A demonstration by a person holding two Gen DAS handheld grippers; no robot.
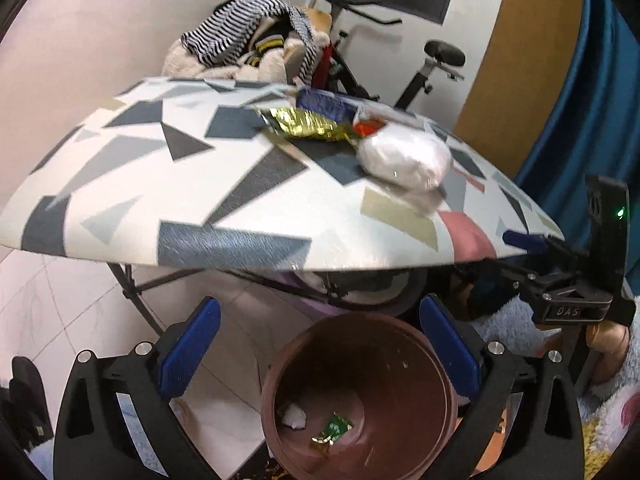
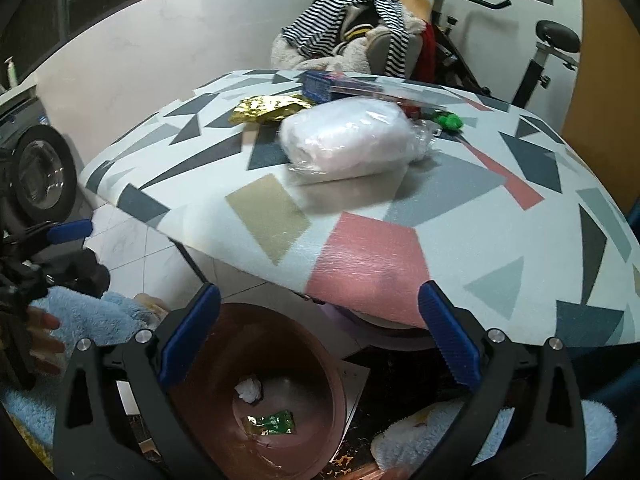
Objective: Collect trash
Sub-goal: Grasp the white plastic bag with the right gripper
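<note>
where crumpled scraps dot the round brown bin, both hand-held grippers released.

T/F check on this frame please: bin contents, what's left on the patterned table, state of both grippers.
1. The brown plastic bin is empty. False: a crumpled white tissue and a green wrapper lie in it.
2. A gold foil wrapper lies on the geometric-patterned table. True.
3. The left gripper is clamped on the white plastic-wrapped bundle. False: its jaws are open and empty; the bundle sits on the table.
4. The right gripper is open with nothing between its fingers. True.
5. The bin stands on the table. False: it stands on the floor below the table edge.
</note>
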